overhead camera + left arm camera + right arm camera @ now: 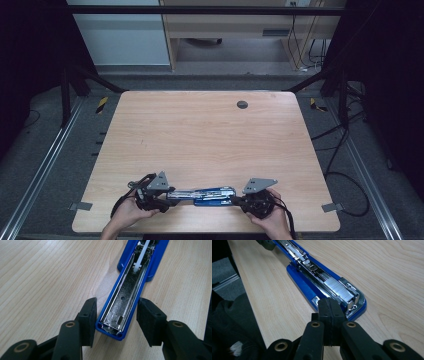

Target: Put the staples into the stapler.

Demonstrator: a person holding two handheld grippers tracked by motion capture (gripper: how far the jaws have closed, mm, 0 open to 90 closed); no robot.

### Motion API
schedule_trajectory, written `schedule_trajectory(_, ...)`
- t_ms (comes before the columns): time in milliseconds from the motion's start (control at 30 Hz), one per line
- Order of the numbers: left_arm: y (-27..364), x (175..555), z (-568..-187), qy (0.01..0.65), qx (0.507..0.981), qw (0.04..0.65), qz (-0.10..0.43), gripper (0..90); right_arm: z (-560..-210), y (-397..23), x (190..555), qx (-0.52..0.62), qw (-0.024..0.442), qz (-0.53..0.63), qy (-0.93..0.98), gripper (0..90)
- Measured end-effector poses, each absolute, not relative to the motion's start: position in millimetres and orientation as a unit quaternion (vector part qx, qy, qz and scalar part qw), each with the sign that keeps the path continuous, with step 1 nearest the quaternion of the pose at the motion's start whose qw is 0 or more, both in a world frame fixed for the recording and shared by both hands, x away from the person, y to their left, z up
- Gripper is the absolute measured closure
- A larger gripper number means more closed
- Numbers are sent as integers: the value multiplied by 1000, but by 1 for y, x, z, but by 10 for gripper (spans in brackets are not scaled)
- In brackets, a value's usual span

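At the near edge of the wooden surface (pixel 210 135), seen from the high view, I am holding my left claw (pixel 167 196) and my right claw (pixel 235 200) at the two ends of a blue stapler (pixel 212 196). It is lying flat and opened out, its long axis running across the surface from one claw to the other. I am reading no brand or writing on it anywhere.

In the left gripper view, my left claw (pixel 116 320) is standing apart, straddling the blue end of the opened arm with its shiny, bare metal channel; the left pad is sitting just beside the plastic and the right pad is clear of it.

In the right gripper view, my right claw (pixel 329 311) is pressed together on nothing, its tip just at the stapler's base. Here a strip of staples (pixel 337 288) is sitting in the magazine.
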State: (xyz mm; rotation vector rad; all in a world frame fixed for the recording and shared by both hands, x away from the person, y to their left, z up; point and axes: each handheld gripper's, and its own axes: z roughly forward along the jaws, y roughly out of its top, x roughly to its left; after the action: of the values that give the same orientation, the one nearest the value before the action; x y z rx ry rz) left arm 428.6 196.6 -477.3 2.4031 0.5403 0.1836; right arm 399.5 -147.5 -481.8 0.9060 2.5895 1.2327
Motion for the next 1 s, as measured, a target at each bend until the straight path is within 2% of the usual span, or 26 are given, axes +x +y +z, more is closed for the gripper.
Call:
schedule_trajectory(200, 196, 429, -477, 205, 919, 329, 70, 516, -486, -145, 403, 304, 78, 400, 861, 900)
schedule_trajectory(1000, 197, 433, -468, 178, 929, 318, 63, 546, -489, -145, 406, 306, 66, 404, 860, 900)
